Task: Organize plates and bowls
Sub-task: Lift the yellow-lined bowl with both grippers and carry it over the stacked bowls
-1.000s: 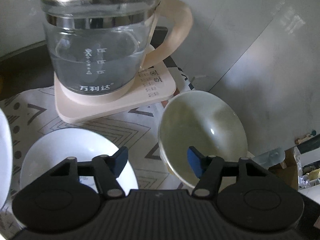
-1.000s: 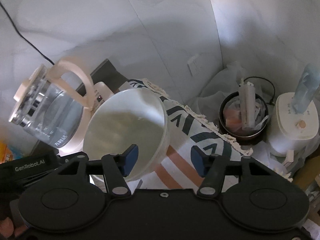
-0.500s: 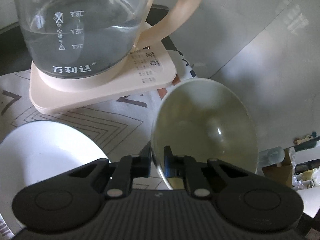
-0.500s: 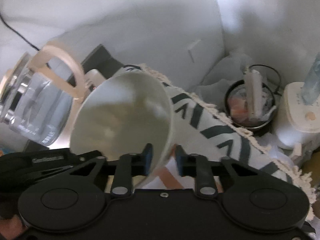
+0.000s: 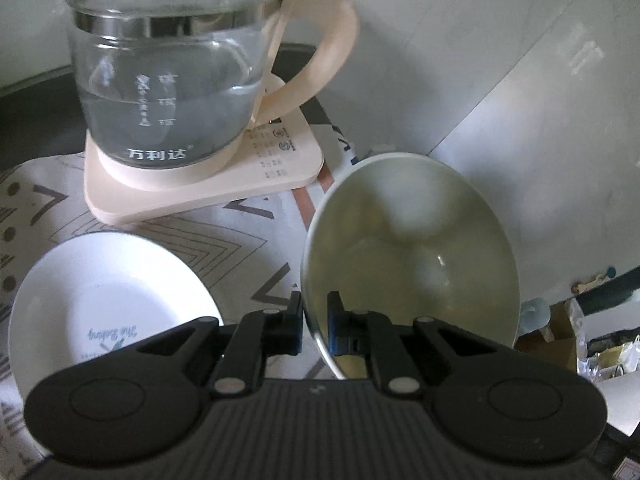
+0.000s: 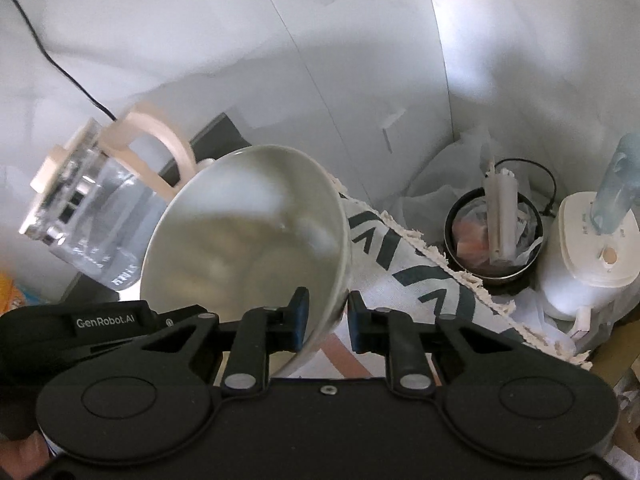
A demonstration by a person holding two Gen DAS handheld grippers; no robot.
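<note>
Kettle (image 5: 168, 80) reads 万利达; plate (image 5: 108, 300) perhaps "The Bakery"; strap (image 6: 106, 322) "GenRobot.AI".

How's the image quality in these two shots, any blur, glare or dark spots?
Left wrist view: fairly sharp, the kettle lettering legible, a small glint inside the bowl, fisheye bending and dark corners. Right wrist view: dimmer, kettle smeared by blur, bright light on the right wall, bowl interior shaded.

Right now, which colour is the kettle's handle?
Pale beige, on the kettle's handle; the left wrist view shows it best.
</note>
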